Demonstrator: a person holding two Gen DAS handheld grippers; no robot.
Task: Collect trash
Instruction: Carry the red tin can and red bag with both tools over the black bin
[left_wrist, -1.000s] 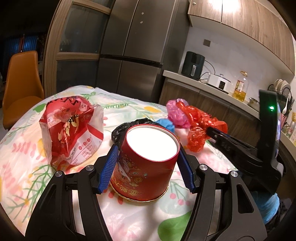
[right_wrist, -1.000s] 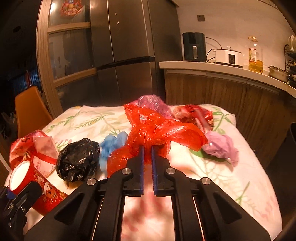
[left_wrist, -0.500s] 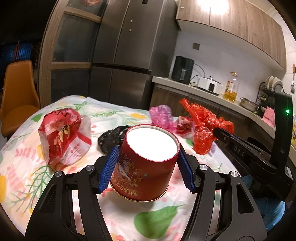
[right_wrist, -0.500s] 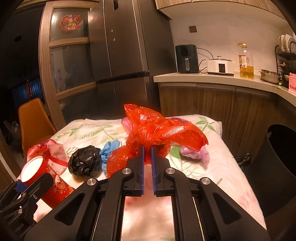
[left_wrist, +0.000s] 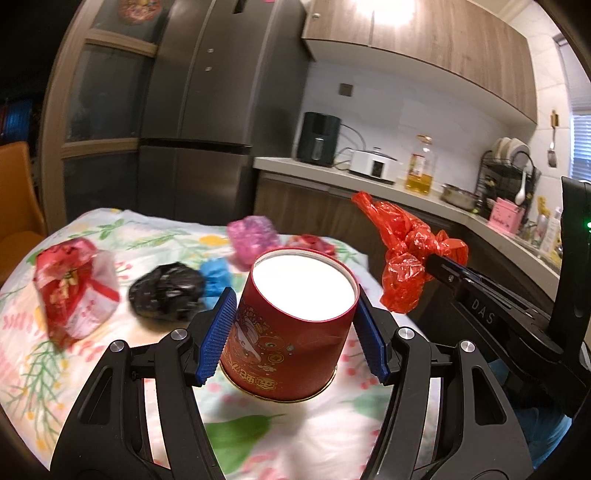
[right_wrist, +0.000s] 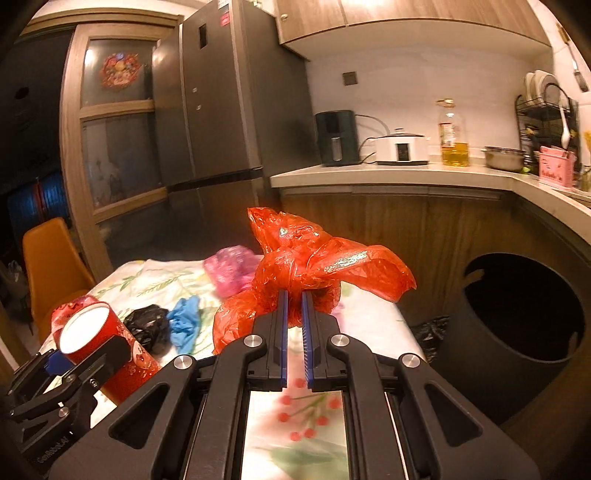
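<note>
A red paper tub (left_wrist: 295, 321) with a white lid hangs above the table, my left gripper (left_wrist: 295, 328) shut on its sides; the tub (right_wrist: 99, 343) also shows low at the left in the right wrist view. My right gripper (right_wrist: 293, 299) is shut on a crumpled red plastic bag (right_wrist: 314, 266), lifted off the table; in the left wrist view that bag (left_wrist: 406, 254) hangs at the right. On the floral tablecloth (left_wrist: 33, 362) lie a red snack packet (left_wrist: 74, 291), a black bag (left_wrist: 166, 291), a blue wad (left_wrist: 216, 275) and a pink bag (left_wrist: 253, 236).
A dark round bin (right_wrist: 517, 332) stands open on the floor right of the table. Behind are a fridge (right_wrist: 229, 103), a wooden counter (right_wrist: 406, 177) with appliances, and an orange chair (right_wrist: 51, 273) at the far left.
Both grippers have risen and drawn back from the table with the tub and the red bag. The bin has come into view at the right.
</note>
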